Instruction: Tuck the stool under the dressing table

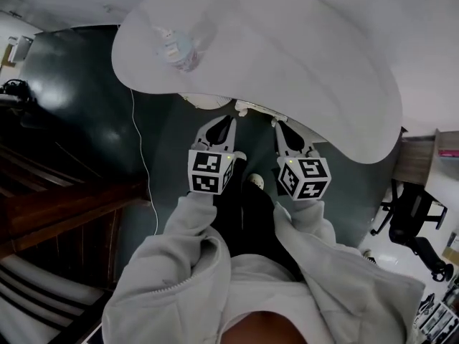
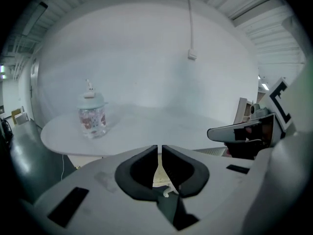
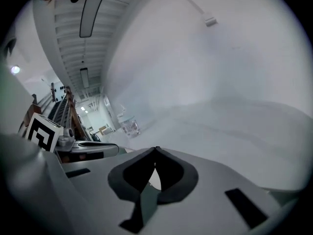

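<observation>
the dressing table (image 1: 301,63) has a pale, kidney-shaped top that fills the upper half of the head view. a clear jar (image 1: 177,49) with a pale lid stands on the table's far left part, well apart from both grippers. of the stool (image 1: 208,103) only a pale rounded sliver shows, tucked under the table's near edge; the top hides the rest of it.

the left gripper (image 1: 225,122) and the right gripper (image 1: 278,125) hang side by side just in front of the table's near edge, tips pointing toward it and tilted a little downward. they are held by arms in light sleeves (image 1: 190,224).

in the left gripper view the left gripper (image 2: 160,148) has its jaws drawn together with only a hairline slit left and nothing between them. the table (image 2: 161,126) spreads out ahead and the jar (image 2: 92,116) stands at its left. in the right gripper view the right gripper (image 3: 156,150) has its jaws meeting at the tips, also empty, with the table (image 3: 234,126) ahead and the jar (image 3: 129,125) at its far left end.

a thin white cable (image 1: 140,149) trails over the dark floor left of the table, and a black office chair (image 1: 412,213) stands off the table's right end.
</observation>
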Motion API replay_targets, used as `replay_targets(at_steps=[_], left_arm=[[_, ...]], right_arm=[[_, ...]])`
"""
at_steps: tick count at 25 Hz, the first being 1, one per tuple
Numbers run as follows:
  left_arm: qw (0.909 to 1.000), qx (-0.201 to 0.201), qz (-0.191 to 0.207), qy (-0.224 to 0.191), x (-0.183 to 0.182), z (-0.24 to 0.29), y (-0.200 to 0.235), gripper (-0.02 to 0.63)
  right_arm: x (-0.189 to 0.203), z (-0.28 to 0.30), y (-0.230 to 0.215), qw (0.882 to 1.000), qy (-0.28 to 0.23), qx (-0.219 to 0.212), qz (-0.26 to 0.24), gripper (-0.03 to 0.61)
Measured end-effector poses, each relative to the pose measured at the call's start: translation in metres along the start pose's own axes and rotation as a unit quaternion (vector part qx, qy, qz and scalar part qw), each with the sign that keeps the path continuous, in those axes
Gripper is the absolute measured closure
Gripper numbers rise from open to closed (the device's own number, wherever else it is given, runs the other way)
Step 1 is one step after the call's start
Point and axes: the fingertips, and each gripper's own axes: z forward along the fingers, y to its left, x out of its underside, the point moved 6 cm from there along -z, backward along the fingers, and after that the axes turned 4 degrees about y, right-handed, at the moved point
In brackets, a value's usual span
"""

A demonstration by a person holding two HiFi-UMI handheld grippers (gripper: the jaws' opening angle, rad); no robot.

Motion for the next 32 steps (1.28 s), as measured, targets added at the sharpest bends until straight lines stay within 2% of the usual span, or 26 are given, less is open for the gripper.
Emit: replay_targets(at_steps=[6, 13, 17, 22, 27, 32], left_arm=[[0.9987, 0.021, 0.005, -0.045, -0.049, -0.011, 0.004, 0.578], [0.9959, 0.03, -0.001, -0.086, -0.088, -0.012, 0.024, 0.581], [0.993, 0.032, 0.013, -0.113, -0.112, -0.012, 0.031, 0.584], [0.9855, 0.042, 0.039, -0.159, -0.14, -0.017, 0.037, 0.586], [0.9772, 0.048, 0.055, -0.199, -0.149, -0.024, 0.04, 0.588], [0.9754, 0.074, 0.068, -0.196, -0.143, -0.023, 0.033, 0.588]], right_arm=[[-0.05, -0.018, 0.014, 0.999, -0.043, 0.012, -0.007, 0.529], [-0.088, -0.025, 0.023, 0.996, -0.08, 0.036, -0.025, 0.531], [-0.106, -0.029, 0.023, 0.994, -0.096, 0.052, -0.027, 0.531], [-0.124, -0.037, 0.022, 0.985, -0.14, 0.084, -0.048, 0.531], [-0.129, -0.052, 0.022, 0.975, -0.181, 0.117, -0.061, 0.531], [-0.12, -0.059, 0.015, 0.971, -0.179, 0.15, -0.049, 0.529]])
